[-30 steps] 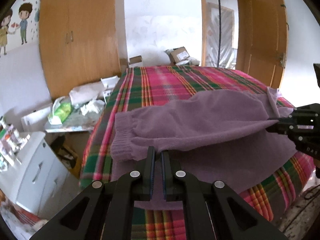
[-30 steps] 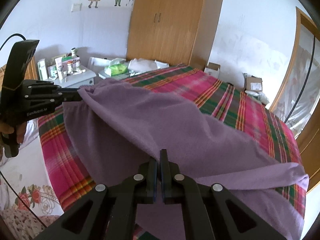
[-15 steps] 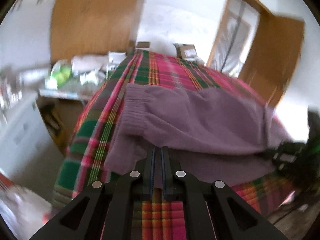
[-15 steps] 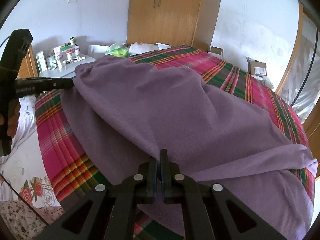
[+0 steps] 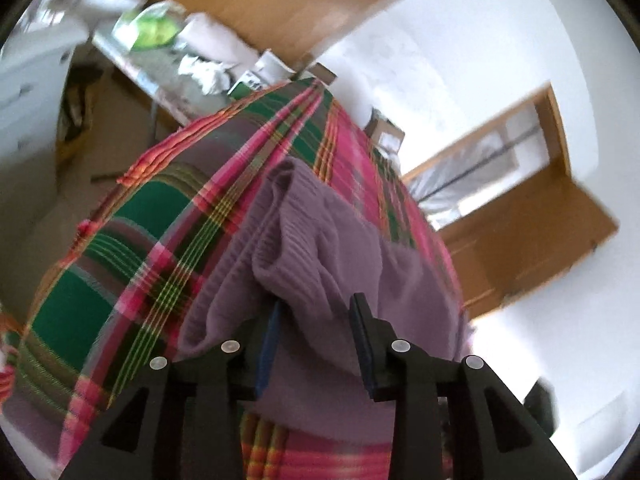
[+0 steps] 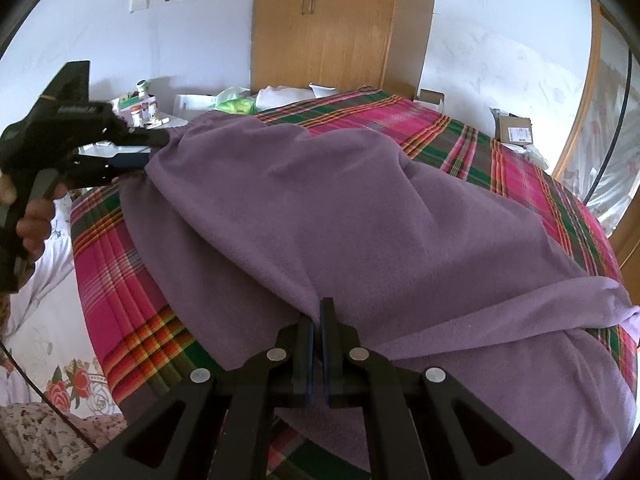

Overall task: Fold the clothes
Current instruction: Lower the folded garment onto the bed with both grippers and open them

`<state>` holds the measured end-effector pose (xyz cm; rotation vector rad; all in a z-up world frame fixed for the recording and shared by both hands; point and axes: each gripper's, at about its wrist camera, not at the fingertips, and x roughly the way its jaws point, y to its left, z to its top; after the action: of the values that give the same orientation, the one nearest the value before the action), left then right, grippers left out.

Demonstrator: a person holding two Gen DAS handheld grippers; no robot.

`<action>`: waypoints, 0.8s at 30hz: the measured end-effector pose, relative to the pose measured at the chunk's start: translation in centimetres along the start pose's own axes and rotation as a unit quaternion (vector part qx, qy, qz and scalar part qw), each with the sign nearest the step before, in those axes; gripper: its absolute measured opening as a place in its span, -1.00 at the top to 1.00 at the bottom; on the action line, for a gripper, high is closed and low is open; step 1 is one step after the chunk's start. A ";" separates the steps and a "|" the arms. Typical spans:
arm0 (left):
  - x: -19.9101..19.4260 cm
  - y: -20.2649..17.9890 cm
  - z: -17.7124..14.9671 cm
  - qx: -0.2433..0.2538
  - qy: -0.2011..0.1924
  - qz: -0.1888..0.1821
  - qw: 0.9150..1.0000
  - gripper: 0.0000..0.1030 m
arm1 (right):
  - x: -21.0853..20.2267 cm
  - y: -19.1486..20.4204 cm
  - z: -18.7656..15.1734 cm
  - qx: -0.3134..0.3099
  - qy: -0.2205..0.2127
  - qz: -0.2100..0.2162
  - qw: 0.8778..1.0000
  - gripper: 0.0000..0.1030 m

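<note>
Both grippers | left gripper [image 5: 316, 312] now parted around purple garment [image 6: 360, 216] | right gripper [image 6: 319, 320] still pinching it

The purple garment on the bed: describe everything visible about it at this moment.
The purple fleece-like garment lies spread across the red-and-green plaid bedcover, folded over itself with soft creases. One end has a ribbed, gathered band, which sits between the parted fingers of the left gripper; the left wrist view is blurred. The right gripper is shut on a fold at the near edge, pulling creases toward it. A narrower part trails off at the right edge of the right wrist view.
</note>
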<state>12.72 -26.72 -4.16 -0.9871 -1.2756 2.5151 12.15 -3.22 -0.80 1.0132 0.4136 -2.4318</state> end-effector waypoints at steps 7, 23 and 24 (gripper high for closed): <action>-0.3 0.9 0.7 -0.065 -0.023 -0.008 0.998 0.32 | 0.0 -0.2 -0.1 0.007 -0.003 0.005 1.000 0.94; -3.1 -0.1 -0.1 -0.056 -0.073 0.003 0.996 0.74 | -2.1 0.0 0.5 0.010 -0.035 -0.006 0.999 0.94; -3.3 -0.3 -0.2 -0.051 -0.075 0.006 0.996 0.74 | -2.5 0.0 0.6 0.009 -0.039 -0.005 0.999 0.94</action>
<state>15.38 -27.76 -2.39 -0.8395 -1.4587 2.5986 13.36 -2.76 1.42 0.9216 0.3715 -2.4802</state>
